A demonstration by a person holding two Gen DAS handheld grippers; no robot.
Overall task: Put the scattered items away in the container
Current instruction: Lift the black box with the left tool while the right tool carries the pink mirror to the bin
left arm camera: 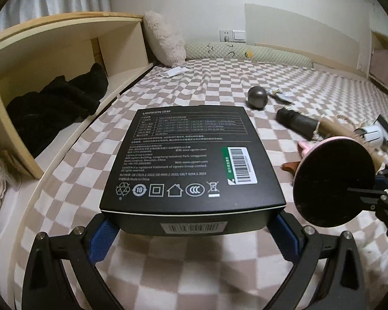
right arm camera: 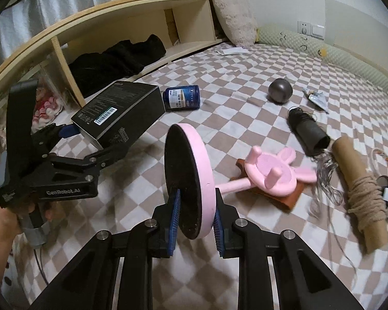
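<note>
My left gripper [left arm camera: 194, 232] is shut on a black UGREEN box [left arm camera: 191, 160], its blue pads pressing the two sides, and holds the box above the checkered bed. The right wrist view shows that gripper [right arm camera: 90, 142] at the left with the box [right arm camera: 121, 111] tilted. My right gripper [right arm camera: 196, 214] is shut on the round dark-faced disc [right arm camera: 188, 180] of a pink stand mirror. The mirror's stem runs to a rabbit-shaped base [right arm camera: 274, 173]. In the left wrist view the disc [left arm camera: 333, 180] is at the right edge.
A blue bottle [right arm camera: 183, 97], grey ball [right arm camera: 280, 90], black tube [right arm camera: 307, 129], twine-wrapped cardboard roll [right arm camera: 359, 193], crumpled tube [right arm camera: 316, 98] and brown leather piece [right arm camera: 289, 196] lie on the bed. A wooden shelf [right arm camera: 142, 10] with a black garment [right arm camera: 121, 56] runs along the left.
</note>
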